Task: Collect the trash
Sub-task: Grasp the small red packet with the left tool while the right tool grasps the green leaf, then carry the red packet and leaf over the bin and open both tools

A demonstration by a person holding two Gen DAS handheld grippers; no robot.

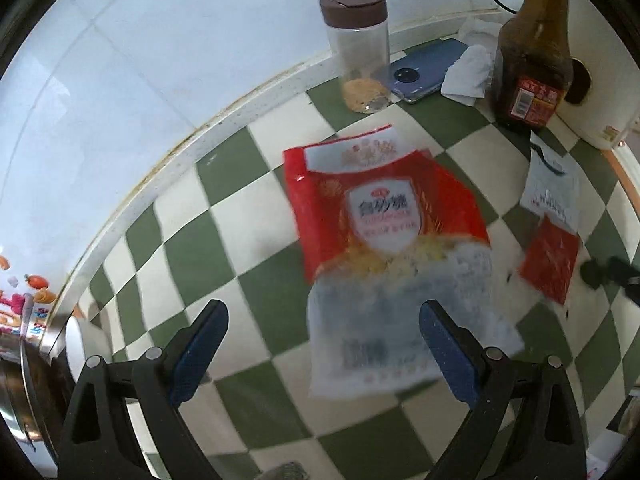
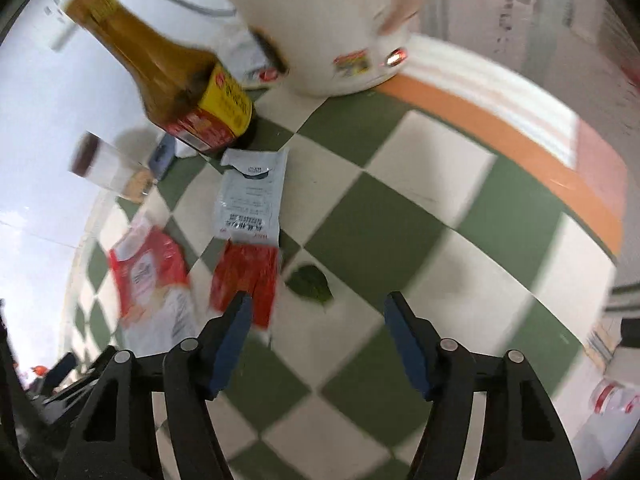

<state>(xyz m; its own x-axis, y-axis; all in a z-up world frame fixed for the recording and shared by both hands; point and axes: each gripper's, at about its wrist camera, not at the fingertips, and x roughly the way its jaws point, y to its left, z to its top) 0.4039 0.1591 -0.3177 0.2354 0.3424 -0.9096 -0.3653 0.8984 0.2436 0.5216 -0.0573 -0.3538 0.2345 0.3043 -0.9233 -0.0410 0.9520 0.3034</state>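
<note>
Below, a green-and-cream checkered cloth (image 1: 256,264) carries the trash: a flat, glossy red-and-white sugar bag (image 1: 384,232), a slim grey-and-red sachet (image 2: 250,232) beside it, and a crinkled green leaf (image 2: 311,283). Both the left gripper (image 1: 324,320) and right gripper (image 2: 318,304) hang parted, grasping nothing. Behind, a clear jar (image 1: 360,52) with a brown lid holds a tan layer; a brown bottle (image 2: 172,76) holds dark sauce.

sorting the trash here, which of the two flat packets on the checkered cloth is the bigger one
The red and white sugar bag, lying left of the small white and red sachet; it is far wider and longer.
</note>
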